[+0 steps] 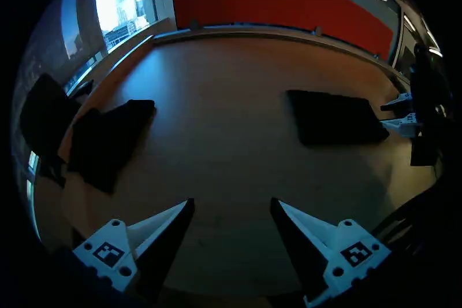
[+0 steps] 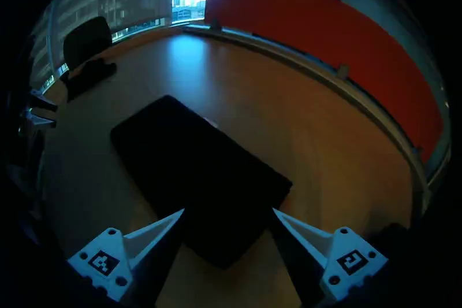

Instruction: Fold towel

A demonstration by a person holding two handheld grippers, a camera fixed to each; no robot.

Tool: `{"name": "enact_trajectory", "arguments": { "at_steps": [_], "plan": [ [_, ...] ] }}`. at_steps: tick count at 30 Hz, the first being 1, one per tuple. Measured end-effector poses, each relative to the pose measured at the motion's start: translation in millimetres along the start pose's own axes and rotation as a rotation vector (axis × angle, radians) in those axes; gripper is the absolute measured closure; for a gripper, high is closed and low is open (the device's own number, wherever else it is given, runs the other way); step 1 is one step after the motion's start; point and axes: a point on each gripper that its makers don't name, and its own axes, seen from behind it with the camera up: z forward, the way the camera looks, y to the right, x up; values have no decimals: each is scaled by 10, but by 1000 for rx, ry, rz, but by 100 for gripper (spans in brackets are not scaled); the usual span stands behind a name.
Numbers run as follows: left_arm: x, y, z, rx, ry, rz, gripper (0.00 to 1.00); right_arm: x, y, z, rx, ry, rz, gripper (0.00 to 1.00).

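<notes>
1. Right gripper (image 2: 227, 211): jaws spread wide, nothing held. The near end of the towel (image 2: 196, 163) lies between and under the fingers. Neither pad appears to press on it.
2. Left gripper (image 1: 231, 201): jaws equally wide, empty, with bare table (image 1: 231, 134) between and ahead of the fingers.
3. Towel position: a dark, flat rectangle on the table, running forward and leftward from the right gripper. From the left gripper it sits ahead and well to the right.
4. Handling (judgement): soft, light and limp, not fragile. The edges look thick, so it is probably doubled. It will sag and drag if lifted by one point. Best to pinch the two corners of one short edge, one gripper per corner, catching all layers.
5. Farther out: a second dark cloth heap (image 1: 110, 140) lies ahead-left of the left gripper, well apart from the towel.
</notes>
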Motion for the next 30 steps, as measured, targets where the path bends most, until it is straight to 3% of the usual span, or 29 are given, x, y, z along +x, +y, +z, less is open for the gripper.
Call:
{"name": "enact_trajectory", "arguments": {
  "at_steps": [10, 18, 26, 30],
  "plan": [
    [-18, 36, -3, -2, 1, 4, 3, -271, -50, -99, 22, -31, 1, 7],
    [-34, 21, -16, -1, 0, 3, 3, -450, -72, -143, 33, -66, 2, 24],
    [-42, -1, -17, -2, -3, 7, 3, -581, -87, -190, 59, -100, 18, 47],
    [-50, -9, -13, -3, -5, 10, 3, -619, -81, -207, 62, -110, 15, 49]
  ]
}}
